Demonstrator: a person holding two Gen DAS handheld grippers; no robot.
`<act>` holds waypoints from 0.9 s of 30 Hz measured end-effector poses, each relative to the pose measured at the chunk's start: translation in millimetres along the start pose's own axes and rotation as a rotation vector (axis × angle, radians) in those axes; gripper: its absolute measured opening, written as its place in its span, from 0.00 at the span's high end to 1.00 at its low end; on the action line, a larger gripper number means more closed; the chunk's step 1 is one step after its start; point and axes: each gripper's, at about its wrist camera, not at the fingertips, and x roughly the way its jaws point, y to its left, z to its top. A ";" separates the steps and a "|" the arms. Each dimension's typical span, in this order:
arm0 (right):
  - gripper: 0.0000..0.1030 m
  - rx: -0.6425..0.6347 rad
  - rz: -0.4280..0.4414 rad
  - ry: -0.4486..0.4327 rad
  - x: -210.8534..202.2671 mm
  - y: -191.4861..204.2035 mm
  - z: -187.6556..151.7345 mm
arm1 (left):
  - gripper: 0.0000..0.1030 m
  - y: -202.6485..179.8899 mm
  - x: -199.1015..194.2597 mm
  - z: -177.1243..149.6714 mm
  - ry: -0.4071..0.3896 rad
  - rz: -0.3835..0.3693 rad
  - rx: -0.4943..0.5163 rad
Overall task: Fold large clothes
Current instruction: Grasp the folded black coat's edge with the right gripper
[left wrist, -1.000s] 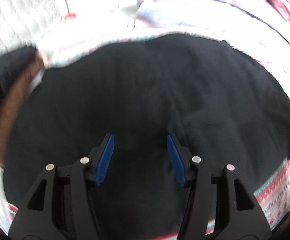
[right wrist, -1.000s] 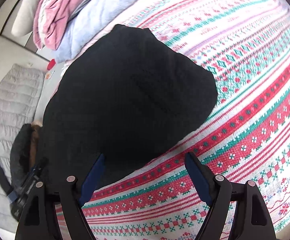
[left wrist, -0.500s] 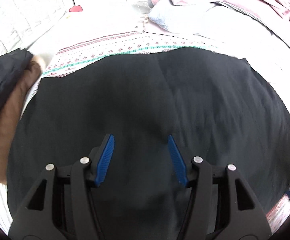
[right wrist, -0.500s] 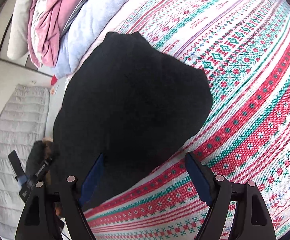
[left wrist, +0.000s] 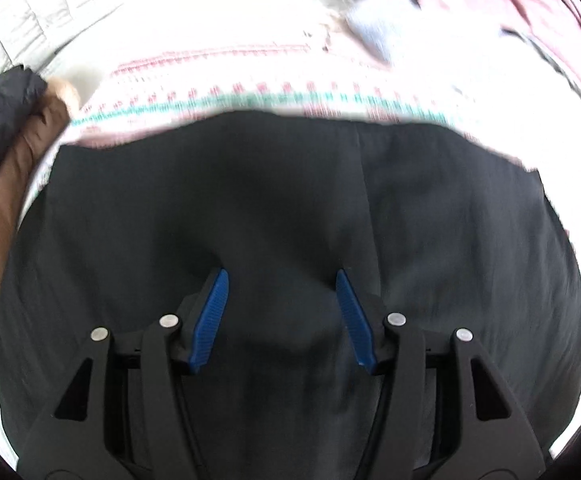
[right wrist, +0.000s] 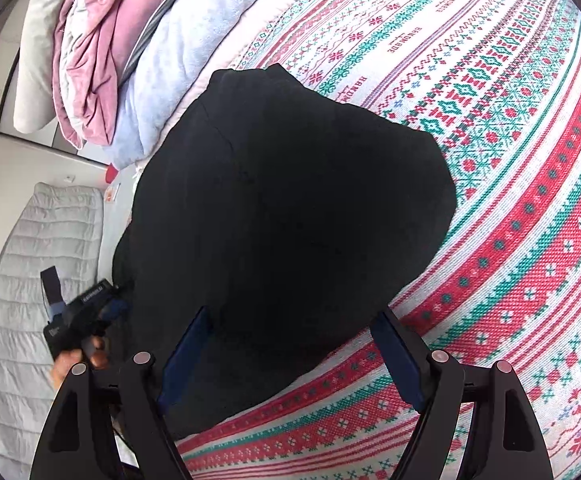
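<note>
A large black garment (right wrist: 282, 216) lies folded on the patterned red, green and white bed cover (right wrist: 510, 200). It fills the left wrist view (left wrist: 290, 208), with a seam running down its middle. My left gripper (left wrist: 282, 280) is open just above the black cloth, blue pads apart and nothing between them. It also shows in the right wrist view (right wrist: 86, 312) at the garment's left edge. My right gripper (right wrist: 294, 328) is open above the garment's near edge, empty.
A pile of pink and pale blue bedding (right wrist: 122, 52) lies at the head of the bed. A grey quilted mat (right wrist: 38, 264) lies on the floor to the left. A brown and black garment (left wrist: 6, 168) sits at the left edge of the left wrist view.
My left gripper moved down and closer to the black garment, which now fills more of its view. The right gripper shifted slightly; the garment lies as before. Both stayed open.
</note>
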 end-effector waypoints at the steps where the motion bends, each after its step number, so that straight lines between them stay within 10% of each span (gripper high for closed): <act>1: 0.20 0.002 0.002 -0.003 0.5 1.0 -0.3 | 0.44 1.5 3.2 8.4 0.003 -0.010 -0.019; 13: 0.20 -0.014 -0.028 -0.032 21.2 19.2 1.2 | 0.43 -14.9 68.3 44.1 0.002 0.144 0.050; 20: 0.20 0.024 -0.011 -0.058 24.1 21.3 4.6 | 0.43 11.6 22.6 34.8 0.015 -0.036 -0.014; 27: 0.19 0.084 0.027 -0.075 26.1 15.3 8.8 | 0.43 6.1 -63.2 -65.1 -0.016 -0.126 0.114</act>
